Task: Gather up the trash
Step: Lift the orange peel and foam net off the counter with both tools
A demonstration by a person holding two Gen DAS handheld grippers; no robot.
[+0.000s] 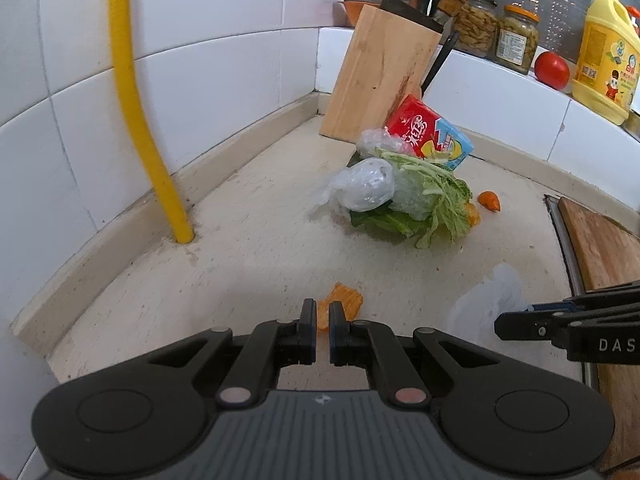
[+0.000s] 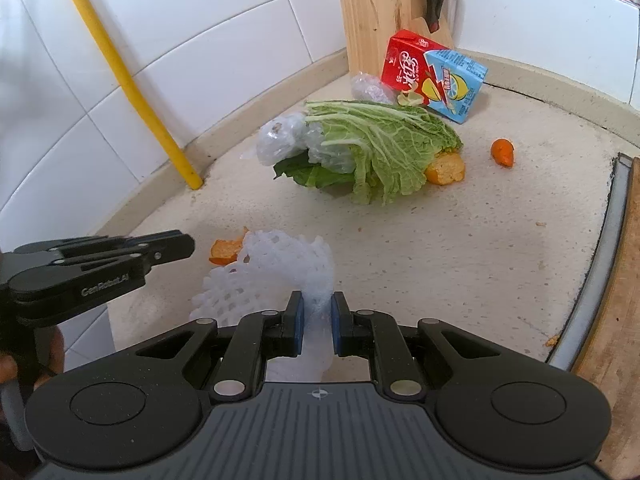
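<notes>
My left gripper (image 1: pixel 322 308) is shut on a piece of orange peel (image 1: pixel 348 300), held just above the counter; from the right wrist view this left gripper (image 2: pixel 188 246) comes in from the left, with the peel (image 2: pixel 226 252) at its tip. My right gripper (image 2: pixel 317 300) is shut on a white foam fruit net (image 2: pixel 280 264), and the right gripper (image 1: pixel 500 324) shows at the right edge of the left wrist view with the net (image 1: pixel 488 300) beside it. Further back lies a pile: cabbage leaves (image 2: pixel 380 140), crumpled plastic bags (image 2: pixel 280 140), a red-and-blue drink carton (image 2: pixel 432 72), more peel (image 2: pixel 446 168) and a carrot end (image 2: pixel 503 152).
A wooden knife block (image 1: pixel 376 76) stands in the tiled corner. A yellow pipe (image 1: pixel 132 100) runs down the left wall to the counter. On the ledge stand jars (image 1: pixel 516 36), a tomato (image 1: pixel 551 70) and a yellow bottle (image 1: pixel 606 60). A wooden board (image 1: pixel 608 248) lies at right.
</notes>
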